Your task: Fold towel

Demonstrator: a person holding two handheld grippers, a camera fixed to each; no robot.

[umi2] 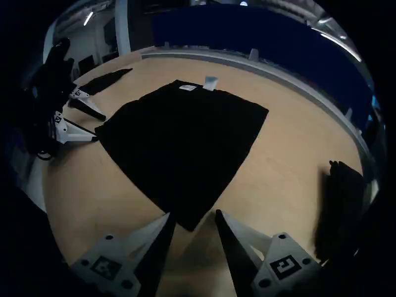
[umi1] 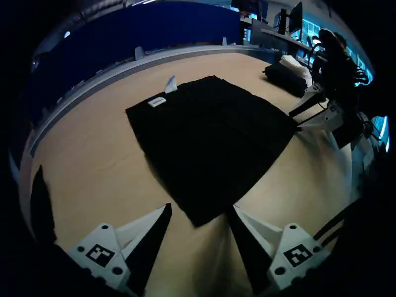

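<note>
The left tongs (umi1: 200,208) and right tongs (umi2: 194,214) look alike. Each has white wedge-shaped fingers (umi1: 143,225) that taper to points and are faced black on the inside. Each finger's base carries a square black-and-white marker (umi1: 100,254) with small dark screws (umi1: 118,270) around it. The hand (umi2: 49,74) gripping the left pair wears what looks like a dark glove.

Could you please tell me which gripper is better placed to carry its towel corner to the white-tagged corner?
Left, probably. The left gripper stands open around a towel corner joined by one straight edge to the corner with the white tag; the right gripper, also open, straddles the diagonally opposite corner.
</note>
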